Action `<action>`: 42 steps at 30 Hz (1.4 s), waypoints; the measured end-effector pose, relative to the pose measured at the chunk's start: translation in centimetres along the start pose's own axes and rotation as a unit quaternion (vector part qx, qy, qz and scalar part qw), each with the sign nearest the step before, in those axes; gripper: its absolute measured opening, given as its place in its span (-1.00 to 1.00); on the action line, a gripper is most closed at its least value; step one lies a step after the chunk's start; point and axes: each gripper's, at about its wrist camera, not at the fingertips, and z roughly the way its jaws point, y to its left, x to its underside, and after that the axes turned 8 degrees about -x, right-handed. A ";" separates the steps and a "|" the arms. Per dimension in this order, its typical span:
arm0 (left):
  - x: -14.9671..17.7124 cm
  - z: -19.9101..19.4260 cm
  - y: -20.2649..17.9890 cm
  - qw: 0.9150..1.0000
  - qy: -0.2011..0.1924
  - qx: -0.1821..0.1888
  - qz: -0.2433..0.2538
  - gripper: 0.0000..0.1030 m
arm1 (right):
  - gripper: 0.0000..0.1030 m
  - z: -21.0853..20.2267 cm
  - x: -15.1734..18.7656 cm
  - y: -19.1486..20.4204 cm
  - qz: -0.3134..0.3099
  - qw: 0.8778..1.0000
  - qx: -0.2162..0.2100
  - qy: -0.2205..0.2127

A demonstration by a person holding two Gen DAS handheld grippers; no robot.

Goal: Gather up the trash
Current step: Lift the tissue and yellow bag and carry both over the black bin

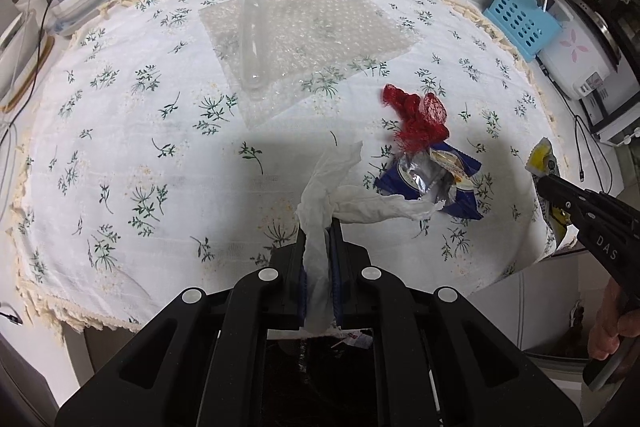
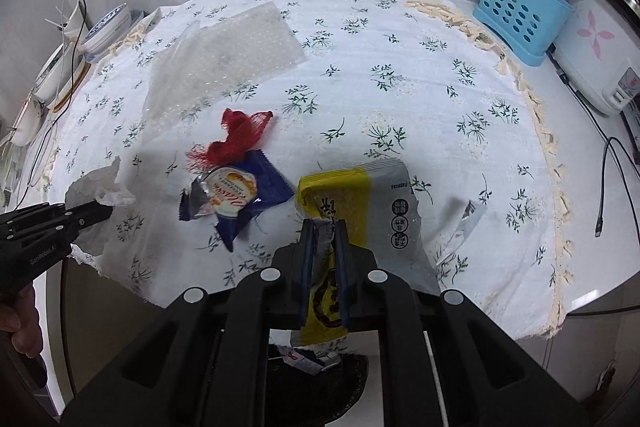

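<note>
Our left gripper [image 1: 320, 227] has its jaws nearly closed, pinching a crumpled white tissue [image 1: 324, 195] whose twisted ends fan out past the fingertips. Our right gripper [image 2: 324, 227] is clamped just as tightly on a yellow and grey snack wrapper [image 2: 360, 195], which hangs lifted off the floral tablecloth [image 2: 400, 87]; it carries printed characters we cannot read.

Beyond the left fingertips and to the right lie a blue foil wrapper [image 1: 432, 183], torn open, and a red mesh net [image 1: 416, 115] touching its far edge. Farther ahead sits a bubble wrap sheet [image 1: 316, 35] with a clear plastic tube [image 1: 253, 35] on it.

Below the right fingers, a dark bin [image 2: 316, 383] holds some scraps. A blue perforated holder [image 2: 516, 15] far to the right holds chopsticks and straws. "DAS" shows on the right gripper's body, "GenRobot.AI" on the left.
</note>
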 end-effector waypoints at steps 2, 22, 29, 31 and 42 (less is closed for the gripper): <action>0.4 -0.4 0.1 1.000 -0.001 0.001 -0.002 -0.84 | -0.81 -0.5 0.4 0.3 0.001 1.000 -0.002 -0.003; 6.2 -2.9 -0.6 1.000 -0.003 0.002 -0.015 -0.84 | -0.81 -4.1 6.4 2.5 0.000 1.000 -0.029 -0.010; 8.7 -3.1 -1.1 1.000 0.004 0.001 -0.018 -0.84 | -0.81 -4.5 8.9 2.8 -0.002 0.999 -0.034 -0.004; 9.4 -3.1 -1.2 1.000 0.005 0.000 -0.020 -0.84 | -0.81 -4.6 9.6 3.0 -0.003 0.999 -0.034 -0.001; 13.4 -2.4 -1.7 0.999 0.021 -0.002 -0.030 -0.84 | -0.81 -4.4 13.7 2.6 -0.009 0.999 -0.035 0.017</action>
